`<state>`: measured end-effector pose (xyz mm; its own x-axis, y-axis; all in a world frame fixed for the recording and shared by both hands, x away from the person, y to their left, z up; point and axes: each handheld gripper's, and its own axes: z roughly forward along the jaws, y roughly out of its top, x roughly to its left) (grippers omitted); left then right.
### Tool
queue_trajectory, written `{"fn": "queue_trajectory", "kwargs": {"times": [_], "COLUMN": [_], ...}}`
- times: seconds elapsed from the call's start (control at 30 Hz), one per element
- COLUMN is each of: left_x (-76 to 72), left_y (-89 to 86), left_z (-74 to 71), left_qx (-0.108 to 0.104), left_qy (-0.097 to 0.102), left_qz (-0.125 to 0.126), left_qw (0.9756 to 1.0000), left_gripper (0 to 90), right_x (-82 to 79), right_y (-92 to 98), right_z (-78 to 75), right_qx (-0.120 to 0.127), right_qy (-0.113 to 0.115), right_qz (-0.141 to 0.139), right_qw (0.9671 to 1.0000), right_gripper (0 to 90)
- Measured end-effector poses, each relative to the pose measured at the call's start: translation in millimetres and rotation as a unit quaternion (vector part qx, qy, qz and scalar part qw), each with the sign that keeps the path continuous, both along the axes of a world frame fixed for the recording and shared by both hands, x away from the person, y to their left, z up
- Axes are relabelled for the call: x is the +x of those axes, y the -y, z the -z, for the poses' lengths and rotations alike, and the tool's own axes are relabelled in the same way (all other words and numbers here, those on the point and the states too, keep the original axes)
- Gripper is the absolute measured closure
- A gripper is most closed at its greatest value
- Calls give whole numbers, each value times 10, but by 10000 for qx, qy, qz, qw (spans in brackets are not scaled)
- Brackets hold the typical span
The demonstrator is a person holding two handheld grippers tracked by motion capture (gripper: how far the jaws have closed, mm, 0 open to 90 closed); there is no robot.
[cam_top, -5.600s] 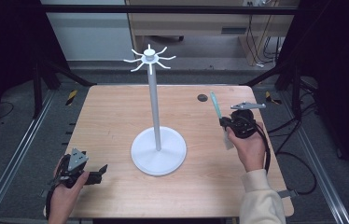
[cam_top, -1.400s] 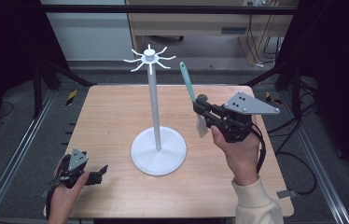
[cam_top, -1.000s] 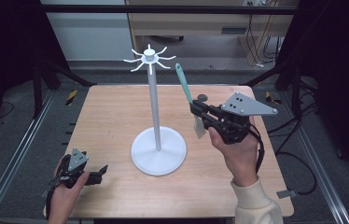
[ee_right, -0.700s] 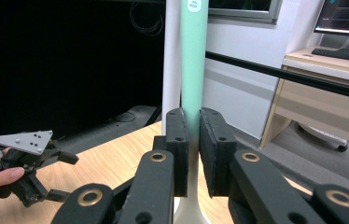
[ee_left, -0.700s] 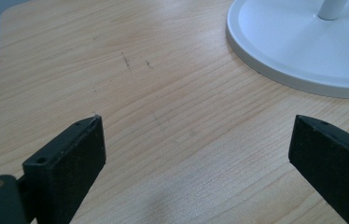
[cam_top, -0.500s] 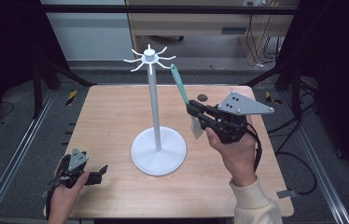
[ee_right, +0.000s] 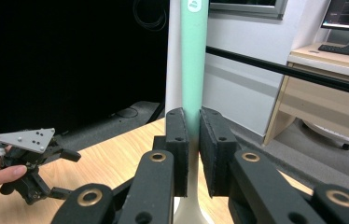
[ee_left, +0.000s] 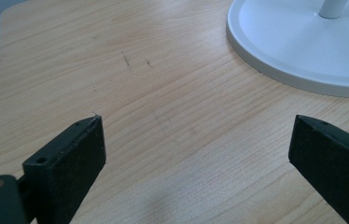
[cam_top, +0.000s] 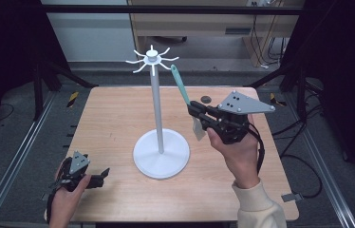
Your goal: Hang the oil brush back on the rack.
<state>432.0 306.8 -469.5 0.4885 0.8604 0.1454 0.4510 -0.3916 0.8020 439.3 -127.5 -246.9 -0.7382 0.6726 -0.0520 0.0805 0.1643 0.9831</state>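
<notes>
Right tongs (cam_top: 197, 110) clamp a green-handled spatula (cam_top: 181, 86) beside the white hook stand (cam_top: 155, 102); left tongs (cam_top: 100, 174) gape, empty.

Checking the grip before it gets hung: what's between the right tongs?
The right tongs clamp a spatula's green handle; its pale blade end hangs below. The pinched stretch of handle is covered by the pads.

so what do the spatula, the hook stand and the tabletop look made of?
Spatula: teal handle, matte, plastic or silicone; pale translucent blade, likely silicone. Hook stand: smooth, uniform white with slight sheen, painted metal or plastic. Tabletop: light wood grain, satin, perhaps laminate.
</notes>
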Motion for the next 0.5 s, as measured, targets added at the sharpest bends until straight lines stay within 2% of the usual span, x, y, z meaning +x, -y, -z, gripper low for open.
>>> {"fn": "queue_trajectory", "kwargs": {"times": [0.5], "left_x": [0], "left_y": [-6], "left_z": [3], "left_qx": [-5], "left_qy": [-6], "left_qz": [-23], "left_qw": [10000], "left_gripper": [34], "right_x": [54], "right_y": [-45], "right_z": [20], "right_qx": [-37], "right_qy": [-86], "right_qz": [-40], "right_qw": [9999], "right_gripper": [826]}}
